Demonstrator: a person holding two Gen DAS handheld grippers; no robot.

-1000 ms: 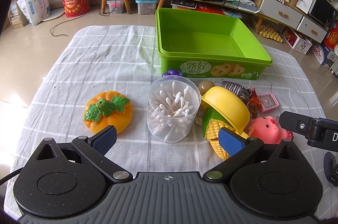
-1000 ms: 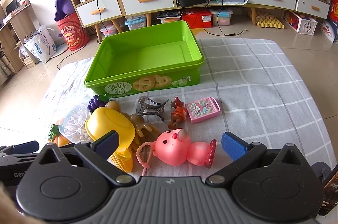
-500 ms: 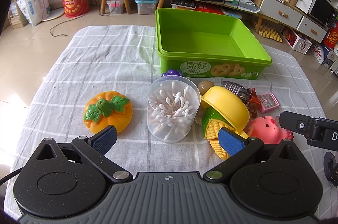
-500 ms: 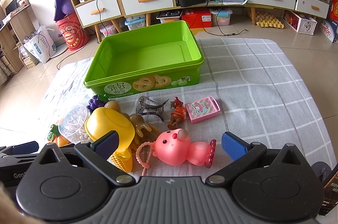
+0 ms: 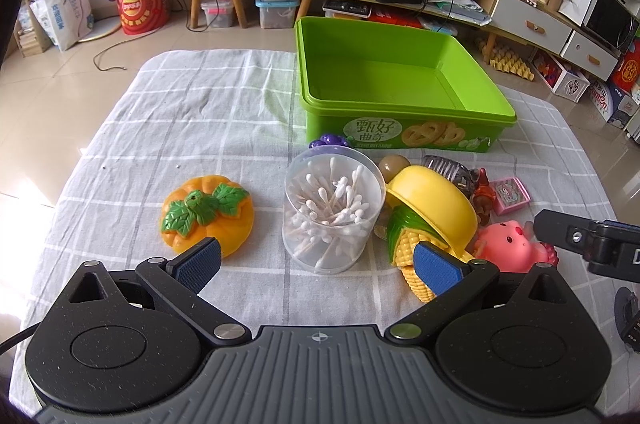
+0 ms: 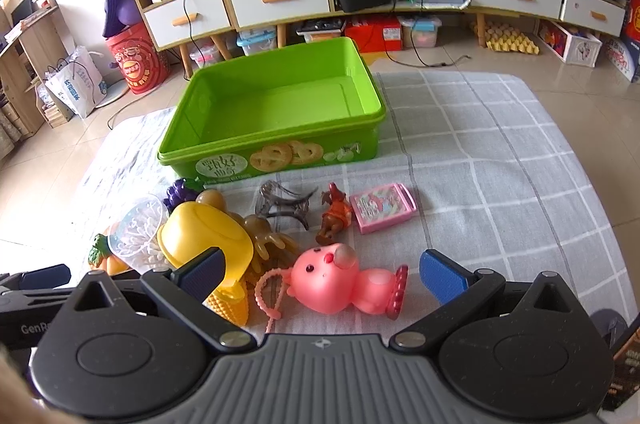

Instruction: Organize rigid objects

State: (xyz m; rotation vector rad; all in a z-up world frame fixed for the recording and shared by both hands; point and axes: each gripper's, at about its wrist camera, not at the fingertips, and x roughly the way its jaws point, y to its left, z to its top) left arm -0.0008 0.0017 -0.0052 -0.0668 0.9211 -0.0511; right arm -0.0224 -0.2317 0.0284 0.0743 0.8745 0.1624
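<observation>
- We see the left hand-held gripper (image 5: 316,262) with its blue-padded fingers spread wide apart, holding nothing, low over the near edge of the desk covered in a grey checked cloth (image 5: 200,127).
- Between and just beyond its fingers stands a clear round plastic tub of cotton swabs (image 5: 332,209); an orange plastic pumpkin with green leaves (image 5: 207,214) lies to the tub's left.
- We see the right hand-held gripper (image 6: 320,274) likewise spread wide and empty, with a pink rubber pig toy (image 6: 344,280) lying on its side between its fingers, touching neither.
- A yellow plastic bowl (image 6: 202,240) sits tipped over a yellow toy corn cob (image 5: 412,256), touching the tub's right side.
- Towards the desk's middle lie a grey hair claw clip (image 6: 284,203), a small brown figurine (image 6: 334,216) and a pink rectangular card case (image 6: 382,207).
- An open green plastic biscuit box (image 6: 276,159) stands empty at the far edge, with purple toy grapes (image 6: 180,189) against its front wall.
</observation>
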